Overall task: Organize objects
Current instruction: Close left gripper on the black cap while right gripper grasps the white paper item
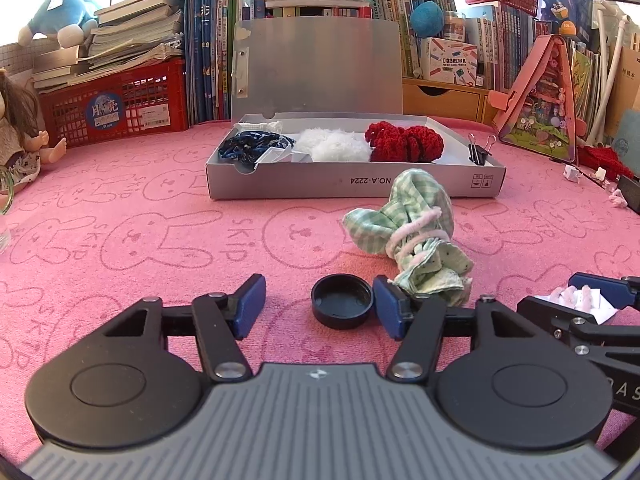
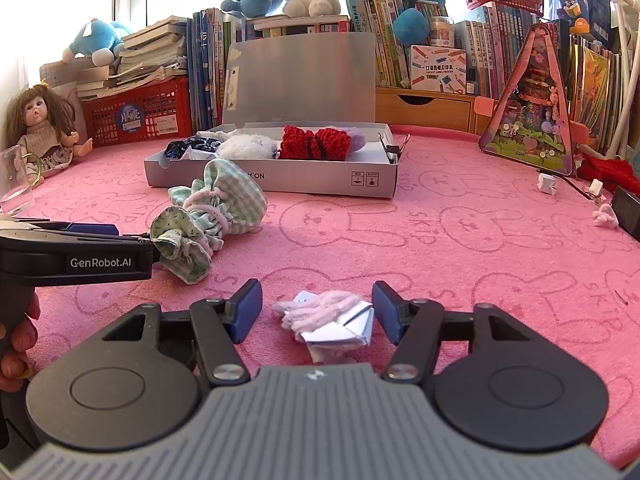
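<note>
Left tongs (image 1: 320, 306) are being held spread around the black cap (image 1: 342, 301) on the pink worktop (image 1: 160, 240), right pad touching its rim, left pad clear. Right tongs (image 2: 317, 312) are spread around the paper-and-chenille wad (image 2: 330, 318), not pinching yet. Best results are being judged from centring each item before closing, then lifting toward the open grey box (image 1: 356, 182), clear of the green pouch (image 1: 416, 232).
</note>
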Demonstrator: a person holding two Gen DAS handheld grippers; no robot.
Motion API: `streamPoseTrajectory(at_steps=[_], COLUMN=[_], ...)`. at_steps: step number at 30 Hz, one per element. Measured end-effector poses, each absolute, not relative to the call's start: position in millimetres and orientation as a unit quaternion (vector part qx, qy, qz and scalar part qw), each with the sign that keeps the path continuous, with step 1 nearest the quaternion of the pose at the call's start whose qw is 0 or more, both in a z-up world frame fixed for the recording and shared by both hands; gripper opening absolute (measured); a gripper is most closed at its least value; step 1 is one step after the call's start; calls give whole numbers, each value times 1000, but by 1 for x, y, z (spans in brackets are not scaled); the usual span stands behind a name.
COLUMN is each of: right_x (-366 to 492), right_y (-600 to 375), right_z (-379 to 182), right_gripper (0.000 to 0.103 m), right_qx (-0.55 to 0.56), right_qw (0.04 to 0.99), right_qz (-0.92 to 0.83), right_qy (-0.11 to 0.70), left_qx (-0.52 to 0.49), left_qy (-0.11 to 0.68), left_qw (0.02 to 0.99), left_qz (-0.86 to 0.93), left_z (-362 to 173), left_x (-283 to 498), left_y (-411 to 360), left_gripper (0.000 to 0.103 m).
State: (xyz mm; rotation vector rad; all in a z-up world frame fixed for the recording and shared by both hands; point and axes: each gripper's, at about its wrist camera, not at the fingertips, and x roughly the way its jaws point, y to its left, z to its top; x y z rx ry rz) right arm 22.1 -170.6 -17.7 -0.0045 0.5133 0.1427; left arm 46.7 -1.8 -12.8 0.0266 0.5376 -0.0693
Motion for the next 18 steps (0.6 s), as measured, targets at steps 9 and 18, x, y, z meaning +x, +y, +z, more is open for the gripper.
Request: streamPoseTrajectory(at_steps=[9, 18], right_x=[12, 14], right_y=[-179, -177], right_z=[-14, -15], right_gripper=[65, 49], right_qx=[-2, -1], right_qw=[967, 964], right_qz=[64, 75], right_qy=[246, 256], left_qx=[26, 21], left_qy=[262, 270], left_qw=[963, 961], left_qz=[-47, -52], left_z=[-13, -11], left_x=[44, 45], left_y=[-1, 0], left_gripper=[51, 51])
